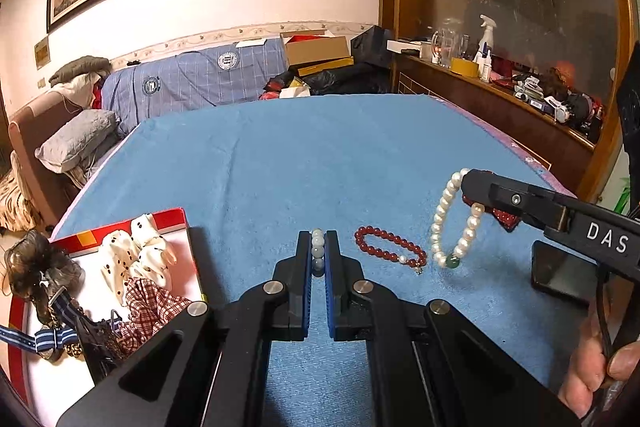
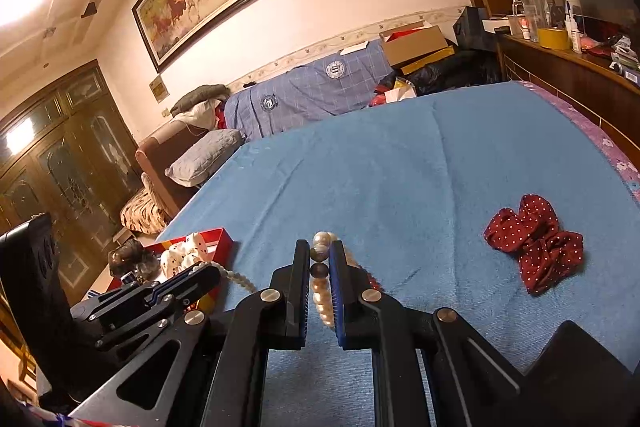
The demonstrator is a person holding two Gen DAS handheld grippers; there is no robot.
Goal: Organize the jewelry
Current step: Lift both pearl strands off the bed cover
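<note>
1. While the red box (image 1: 168, 217) of scrunchies waits at far left as the likely destination, the left gripper (image 1: 319, 247) is clamped narrow on a pale jade-bead bracelet (image 1: 318, 253), lifted for carrying.
2. Between the grippers, the red bead bracelet (image 1: 390, 249) lies on the blue towel (image 1: 320, 155), unsorted.
3. At right, the right gripper (image 2: 320, 259) pinches the pearl bracelet (image 1: 454, 223), which dangles clear of the towel.

Open blue towel (image 1: 304, 155) ahead, red bead bracelet (image 1: 390, 247) right of centre, red tray (image 1: 176, 217) blocking left, polka-dot scrunchie (image 2: 536, 247) far right.
</note>
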